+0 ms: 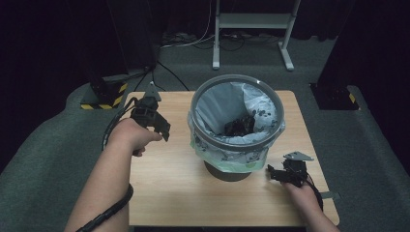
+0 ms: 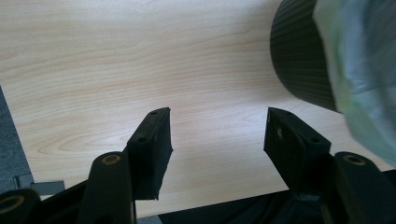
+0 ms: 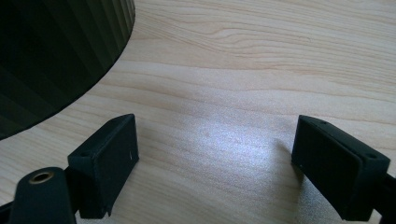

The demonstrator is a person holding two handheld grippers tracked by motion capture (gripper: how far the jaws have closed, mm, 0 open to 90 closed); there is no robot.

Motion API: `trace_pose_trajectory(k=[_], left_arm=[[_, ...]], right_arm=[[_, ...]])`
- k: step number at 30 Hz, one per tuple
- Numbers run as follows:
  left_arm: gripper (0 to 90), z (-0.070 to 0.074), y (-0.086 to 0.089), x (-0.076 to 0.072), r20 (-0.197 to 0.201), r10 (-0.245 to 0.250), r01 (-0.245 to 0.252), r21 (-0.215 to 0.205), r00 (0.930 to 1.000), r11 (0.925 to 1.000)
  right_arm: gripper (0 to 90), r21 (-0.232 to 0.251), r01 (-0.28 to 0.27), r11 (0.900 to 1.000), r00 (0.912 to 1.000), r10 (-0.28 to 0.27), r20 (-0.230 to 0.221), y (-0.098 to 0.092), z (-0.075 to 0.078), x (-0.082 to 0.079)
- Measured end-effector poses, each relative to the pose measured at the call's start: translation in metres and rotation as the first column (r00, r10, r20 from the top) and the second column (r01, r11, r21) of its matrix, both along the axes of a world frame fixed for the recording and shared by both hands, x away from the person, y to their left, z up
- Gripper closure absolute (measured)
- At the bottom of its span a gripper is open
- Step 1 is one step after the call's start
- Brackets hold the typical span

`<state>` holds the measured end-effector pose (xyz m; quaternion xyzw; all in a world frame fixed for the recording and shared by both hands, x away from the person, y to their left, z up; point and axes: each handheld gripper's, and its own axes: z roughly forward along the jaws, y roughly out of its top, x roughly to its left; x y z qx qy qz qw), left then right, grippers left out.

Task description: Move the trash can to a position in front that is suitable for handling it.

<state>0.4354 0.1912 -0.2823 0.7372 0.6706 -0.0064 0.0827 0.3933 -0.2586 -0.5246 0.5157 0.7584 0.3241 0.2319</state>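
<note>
Standing mid-tabletop point(image 1: 159, 193): waste bin point(image 1: 235, 173), bag liner point(image 1: 227, 159) folded over its rim, dark scrap point(image 1: 240, 124) already inside. Flanking it, left hand-held gripper point(image 2: 217, 135) and right hand-held gripper point(image 3: 215, 154), both wide and empty. Probably liner removal left.

The table point(image 1: 159, 193) is pale wood-grain laminate, smooth with a soft sheen at 6 o'clock; the waste bin point(image 1: 227, 171) has a dark, matt, finely ribbed plastic wall and a smooth grey rim; its liner bag point(image 1: 220, 104), at 12 o'clock, is thin, crinkled, translucent plastic film; the left gripper point(image 2: 217, 135) and right gripper point(image 3: 215, 161) have matt black pads with brass-coloured rivets.
</note>
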Motion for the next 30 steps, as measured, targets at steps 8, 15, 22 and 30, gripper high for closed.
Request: trace_pose_trajectory(k=[8,15,22,30], left_arm=[[41.5,0.022,-0.011,0.003,0.019,-0.005,0.006,-0.009,0.9998,0.9999],[41.7,0.039,-0.022,0.006,0.034,-0.019,0.019,0.001,0.9992,0.9998],[42.3,0.055,-0.026,0.006,0.061,-0.021,0.022,-0.003,0.9979,0.9998],[42.6,0.067,-0.033,0.006,0.082,-0.03,0.031,-0.009,0.9962,0.9995]], right_arm=[[14.1,0.003,0.003,1.0,1.0,-0.003,-0.003,0.001,0.0,-0.001],[13.9,0.004,0.0,1.0,1.0,0.0,-0.004,0.001,0.0,0.0],[13.9,0.0,-0.002,1.0,1.0,0.002,-0.001,0.001,0.0,0.0],[13.9,0.002,-0.001,1.0,1.0,0.001,0.0,0.001,0.0,0.0]])
